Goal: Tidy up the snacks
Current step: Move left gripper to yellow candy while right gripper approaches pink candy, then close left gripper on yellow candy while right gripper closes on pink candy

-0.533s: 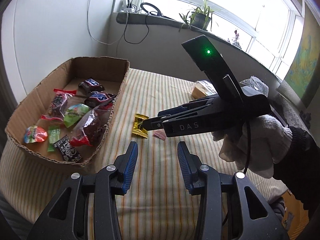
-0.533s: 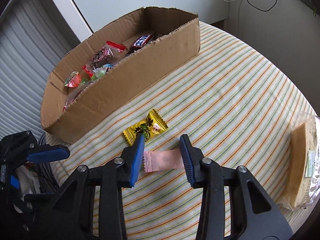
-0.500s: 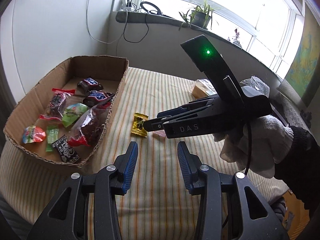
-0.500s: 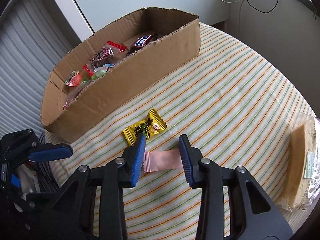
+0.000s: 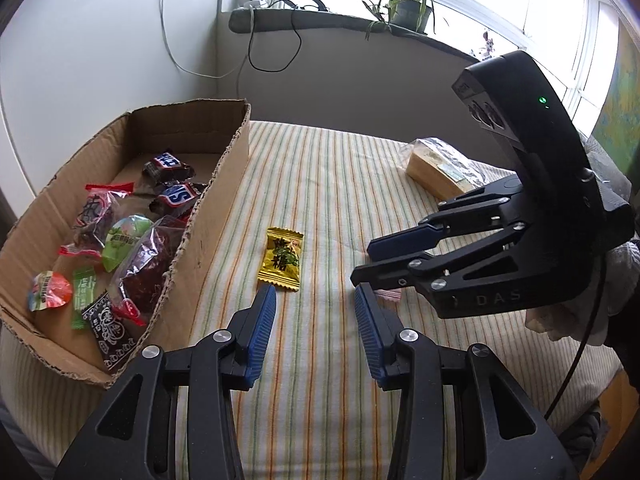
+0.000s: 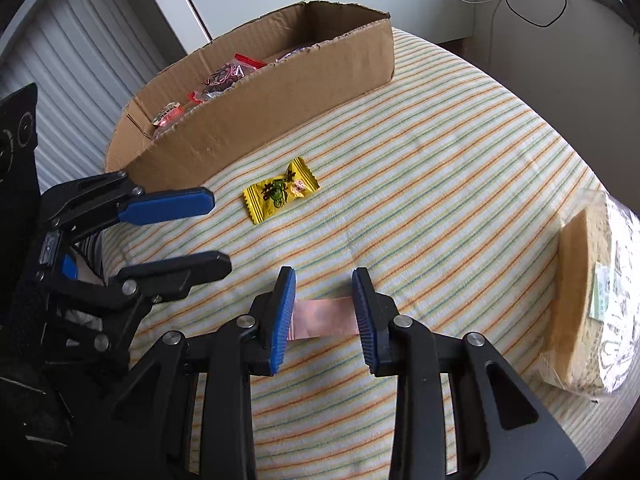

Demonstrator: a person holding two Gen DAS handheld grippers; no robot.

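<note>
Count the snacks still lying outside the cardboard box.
3: a yellow candy near the cardboard box, a pink packet between the right gripper fingers, and a wrapped cake at the table's far side.

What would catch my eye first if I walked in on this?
Probably the cardboard box of bright wrapped snacks at the left of the striped cloth. Next, a yellow candy lying loose beside it, and the right gripper with its blue jaws around a pink packet.

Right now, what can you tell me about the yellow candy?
The yellow candy is a small shiny wrapper with crimped, zigzag ends and dark green print plus a pinkish patch. It lies flat and sealed on the striped cloth, near the cardboard box but apart from it. Nothing grips or touches it.
</note>
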